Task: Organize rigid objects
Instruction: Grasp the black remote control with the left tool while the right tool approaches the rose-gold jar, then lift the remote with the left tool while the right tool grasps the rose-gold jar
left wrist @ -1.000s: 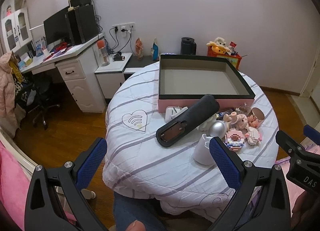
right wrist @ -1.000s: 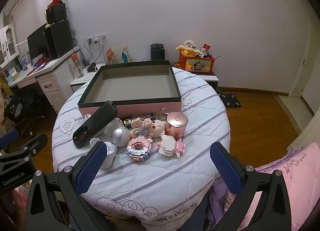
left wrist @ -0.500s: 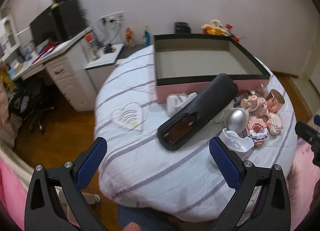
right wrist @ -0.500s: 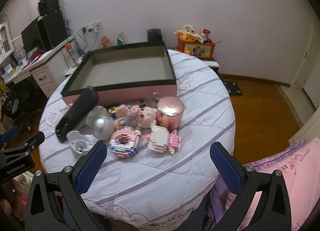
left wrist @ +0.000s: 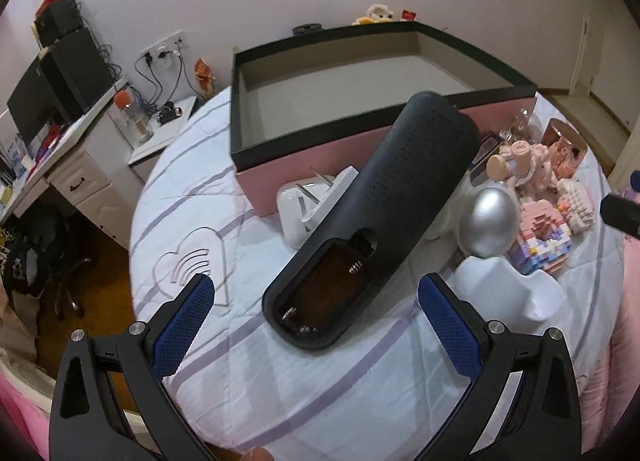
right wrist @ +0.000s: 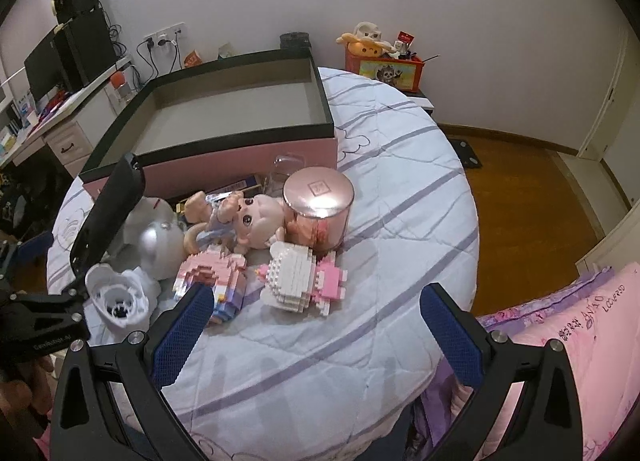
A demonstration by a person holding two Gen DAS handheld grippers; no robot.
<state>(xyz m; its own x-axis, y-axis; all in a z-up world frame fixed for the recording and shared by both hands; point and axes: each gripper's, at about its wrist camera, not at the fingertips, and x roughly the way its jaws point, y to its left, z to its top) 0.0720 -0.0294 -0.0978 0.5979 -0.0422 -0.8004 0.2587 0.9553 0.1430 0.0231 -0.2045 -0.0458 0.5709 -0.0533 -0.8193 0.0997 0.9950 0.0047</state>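
Left gripper (right wrist: 48, 301), jaws apart, label perhaps "GenRobot.AI".

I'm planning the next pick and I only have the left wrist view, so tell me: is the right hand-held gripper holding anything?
Observer: No. The right hand-held gripper is open and empty, over the near part of the table.
Operator: What lies closest in front of it?
Observer: A white and pink brick figure, lying just ahead of its fingers.
Operator: Is the white cup empty?
Observer: Not quite. The white cup has something small and dark at its bottom.
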